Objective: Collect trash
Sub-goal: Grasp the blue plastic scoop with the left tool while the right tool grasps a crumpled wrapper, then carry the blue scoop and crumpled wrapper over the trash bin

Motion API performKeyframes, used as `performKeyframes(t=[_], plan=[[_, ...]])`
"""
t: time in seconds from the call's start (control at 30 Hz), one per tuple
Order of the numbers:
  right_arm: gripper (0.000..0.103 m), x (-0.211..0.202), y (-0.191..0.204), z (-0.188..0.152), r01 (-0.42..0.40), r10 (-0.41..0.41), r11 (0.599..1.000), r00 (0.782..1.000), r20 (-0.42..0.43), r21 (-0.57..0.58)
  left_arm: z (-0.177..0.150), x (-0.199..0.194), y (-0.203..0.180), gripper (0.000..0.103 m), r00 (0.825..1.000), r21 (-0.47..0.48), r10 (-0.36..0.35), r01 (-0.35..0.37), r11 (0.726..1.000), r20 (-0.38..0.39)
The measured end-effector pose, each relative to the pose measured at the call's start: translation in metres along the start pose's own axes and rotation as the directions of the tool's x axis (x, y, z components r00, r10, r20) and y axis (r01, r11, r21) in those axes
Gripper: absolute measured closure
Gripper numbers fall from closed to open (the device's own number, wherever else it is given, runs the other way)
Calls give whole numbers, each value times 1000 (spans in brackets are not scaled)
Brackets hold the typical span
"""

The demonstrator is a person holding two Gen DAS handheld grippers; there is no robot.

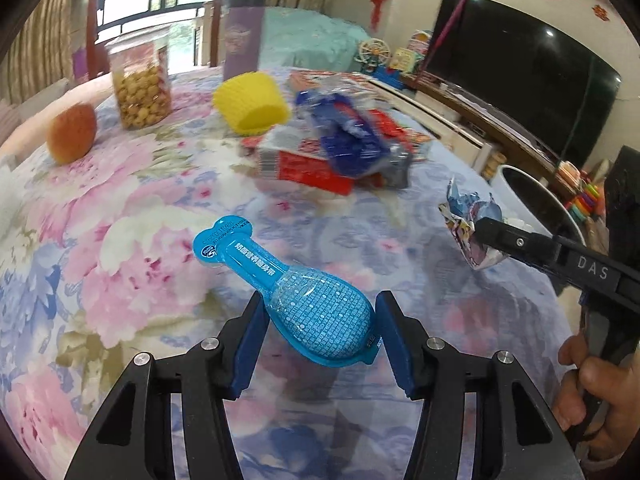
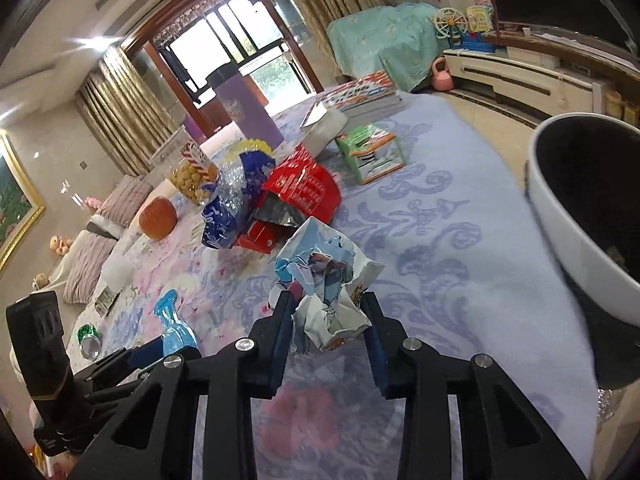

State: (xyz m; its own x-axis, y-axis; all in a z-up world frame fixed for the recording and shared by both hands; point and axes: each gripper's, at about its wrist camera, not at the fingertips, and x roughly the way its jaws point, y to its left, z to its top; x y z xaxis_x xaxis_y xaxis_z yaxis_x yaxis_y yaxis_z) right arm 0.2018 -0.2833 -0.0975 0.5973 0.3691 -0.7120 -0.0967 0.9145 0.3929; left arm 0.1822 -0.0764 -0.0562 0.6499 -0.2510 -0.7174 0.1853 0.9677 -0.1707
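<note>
On the floral bedspread (image 1: 120, 208), the left gripper (image 1: 320, 320) fingers clamp a blue plastic packet (image 1: 296, 292); the right gripper (image 2: 326, 320) fingers pinch a crumpled wrapper (image 2: 328, 280).

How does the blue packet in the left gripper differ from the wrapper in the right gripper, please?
The blue packet is smooth, intact and spoon-shaped; the crumpled wrapper is torn, creased and multicoloured. The packet is plain translucent blue; the wrapper is white with printed pictures. Both are clamped between gripper pads.
</note>
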Motion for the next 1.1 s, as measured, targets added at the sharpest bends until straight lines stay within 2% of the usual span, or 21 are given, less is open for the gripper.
performKeyframes(t=[0.57, 1.1], plan=[[69, -60, -38, -4, 43, -48, 998, 996, 82, 56, -3, -6, -64, 50, 997, 119, -77, 78, 990, -11], [69, -92, -64, -6, 72, -85, 992, 987, 133, 102, 8, 3, -106, 50, 993, 180, -118, 120, 976, -21]])
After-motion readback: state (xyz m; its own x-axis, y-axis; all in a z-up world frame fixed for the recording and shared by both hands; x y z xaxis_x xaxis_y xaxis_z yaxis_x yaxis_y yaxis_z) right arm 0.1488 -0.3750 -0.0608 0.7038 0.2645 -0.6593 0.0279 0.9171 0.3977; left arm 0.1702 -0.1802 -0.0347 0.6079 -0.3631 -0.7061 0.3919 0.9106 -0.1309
